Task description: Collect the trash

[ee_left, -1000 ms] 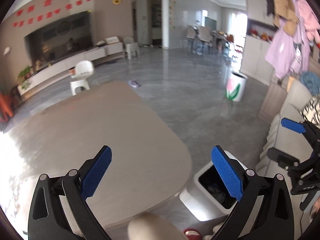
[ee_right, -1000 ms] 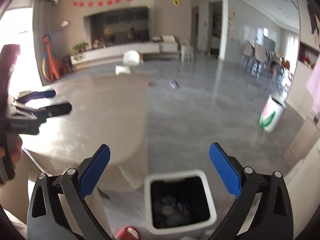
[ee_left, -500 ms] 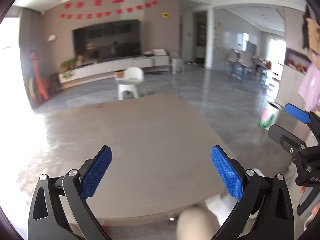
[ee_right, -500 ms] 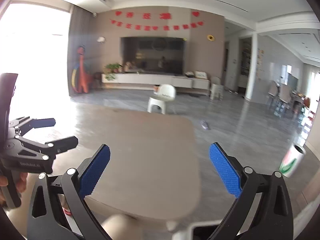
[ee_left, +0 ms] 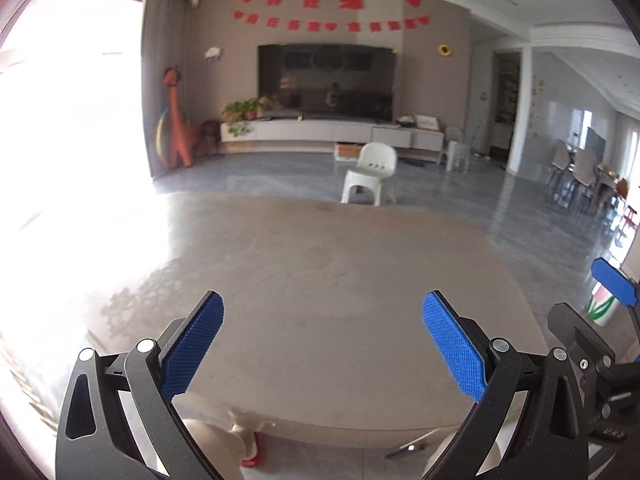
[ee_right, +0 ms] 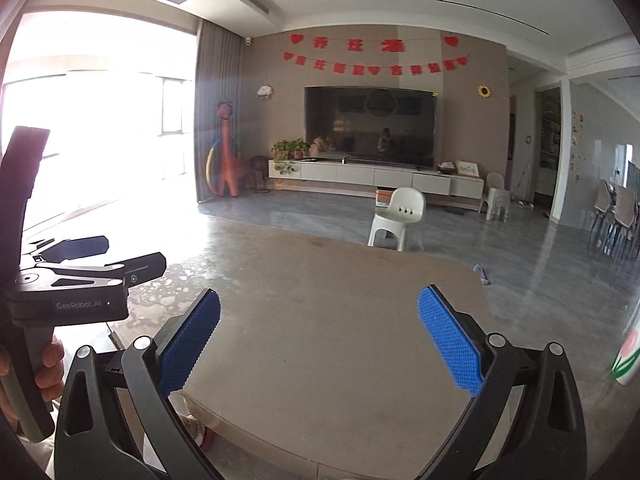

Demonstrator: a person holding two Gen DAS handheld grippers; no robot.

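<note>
My left gripper (ee_left: 322, 340) is open and empty above the near edge of a beige table (ee_left: 320, 280). My right gripper (ee_right: 318, 338) is open and empty over the same table (ee_right: 340, 320). The right gripper also shows at the right edge of the left wrist view (ee_left: 600, 320). The left gripper shows at the left of the right wrist view (ee_right: 100, 260). A small piece of litter (ee_right: 481, 273) lies on the floor past the table's far right corner. The bin is out of view.
A white child's chair (ee_left: 372, 174) stands on the grey floor beyond the table. A TV cabinet (ee_left: 332, 132) runs along the far wall. A white tulip-painted container (ee_right: 626, 356) stands at the right. A dining set (ee_left: 584, 176) is far right. My feet in slippers (ee_left: 252, 444) are below the table edge.
Both views have swung up and left from the white bin beside the table to the table top and TV wall. The bin has left view. Both grippers stayed open.
</note>
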